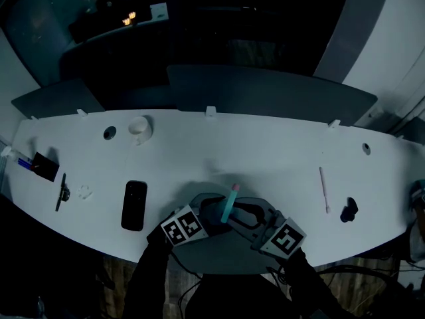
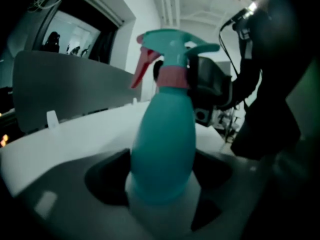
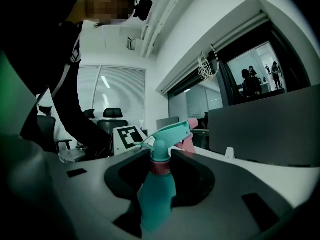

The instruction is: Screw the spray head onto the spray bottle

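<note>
The teal spray bottle (image 1: 229,205) is held up over the white table's (image 1: 265,151) near edge, between both grippers. My left gripper (image 1: 211,212) is shut on the bottle's body (image 2: 165,144), which fills the gap between its jaws. The teal spray head (image 2: 172,46), with a pink trigger and pink collar (image 2: 172,76), sits on the bottle's neck. My right gripper (image 1: 242,216) is shut on the spray head at that pink collar (image 3: 159,166), jaws on either side of it. In the right gripper view the bottle (image 3: 156,199) hangs below the collar, with the left gripper's marker cube (image 3: 131,136) behind.
A black phone (image 1: 134,205) lies left of the grippers. A white cup (image 1: 139,128) stands further back left and a black holder (image 1: 45,167) at the far left. A pink pen (image 1: 323,188) and a small black object (image 1: 348,210) lie right. A grey divider (image 1: 265,92) lines the far edge.
</note>
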### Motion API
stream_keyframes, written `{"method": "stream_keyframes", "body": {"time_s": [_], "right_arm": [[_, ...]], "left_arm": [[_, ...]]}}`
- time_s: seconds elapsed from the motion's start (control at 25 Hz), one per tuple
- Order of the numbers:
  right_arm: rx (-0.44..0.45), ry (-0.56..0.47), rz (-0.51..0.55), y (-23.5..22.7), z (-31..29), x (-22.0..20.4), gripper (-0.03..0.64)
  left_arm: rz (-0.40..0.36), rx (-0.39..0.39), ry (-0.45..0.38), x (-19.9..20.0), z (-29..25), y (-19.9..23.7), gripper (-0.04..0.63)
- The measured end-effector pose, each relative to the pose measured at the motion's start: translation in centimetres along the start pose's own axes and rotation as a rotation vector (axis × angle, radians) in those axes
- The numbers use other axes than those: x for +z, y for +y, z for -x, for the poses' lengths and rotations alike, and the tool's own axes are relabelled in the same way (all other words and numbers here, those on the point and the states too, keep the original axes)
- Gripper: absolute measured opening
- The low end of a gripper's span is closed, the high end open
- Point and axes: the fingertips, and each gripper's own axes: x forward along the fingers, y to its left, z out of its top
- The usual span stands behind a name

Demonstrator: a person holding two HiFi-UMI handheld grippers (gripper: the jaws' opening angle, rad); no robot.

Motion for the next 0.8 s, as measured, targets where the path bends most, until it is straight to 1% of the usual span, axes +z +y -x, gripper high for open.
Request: {"method": "stream_keyframes", "body": {"time_s": [0.08, 0.2, 0.28, 0.44, 0.56, 0.64, 0.72, 0.76, 0.8], "right_arm": [[-0.005, -0.001, -0.005, -0.2, 0.1, 0.0, 0.132], [-0.021, 0.0, 0.004, -0.3, 0.2, -0.1, 0.133], [-0.043, 0.0, 0.005, -0.4, 0.2, -0.1, 0.133], [-0.071, -0.011, 0.006, -0.5, 0.3, 0.0, 0.133], [-0.082, -0.02, -0.005, -0.3, 0.3, 0.0, 0.133], [-0.084, -0.022, -0.003, -0.2, 0.2, 0.0, 0.133], [-0.084, -0.023, 0.003, -0.1, 0.2, 0.1, 0.133], [-0.083, -0.022, 0.005, -0.1, 0.2, 0.1, 0.133], [-0.082, -0.019, 0.005, 0.0, 0.2, 0.0, 0.133]], "left_arm": [[0.005, 0.031, -0.027, 0.2, 0.0, 0.1, 0.385], [0.046, 0.139, -0.071, 0.4, 0.0, 0.6, 0.385], [0.085, 0.249, -0.098, 0.6, 0.0, 1.0, 0.383], [0.186, 0.514, -0.156, 0.6, 0.4, 1.6, 0.382], [0.267, 0.704, -0.178, 0.7, 1.0, 1.8, 0.382], [0.312, 0.802, -0.173, 0.6, 1.2, 1.8, 0.382], [0.331, 0.85, -0.141, 0.2, 1.1, 1.8, 0.383], [0.335, 0.854, -0.135, 0.1, 1.1, 1.7, 0.385], [0.333, 0.846, -0.147, 0.2, 1.1, 1.7, 0.385]]}}
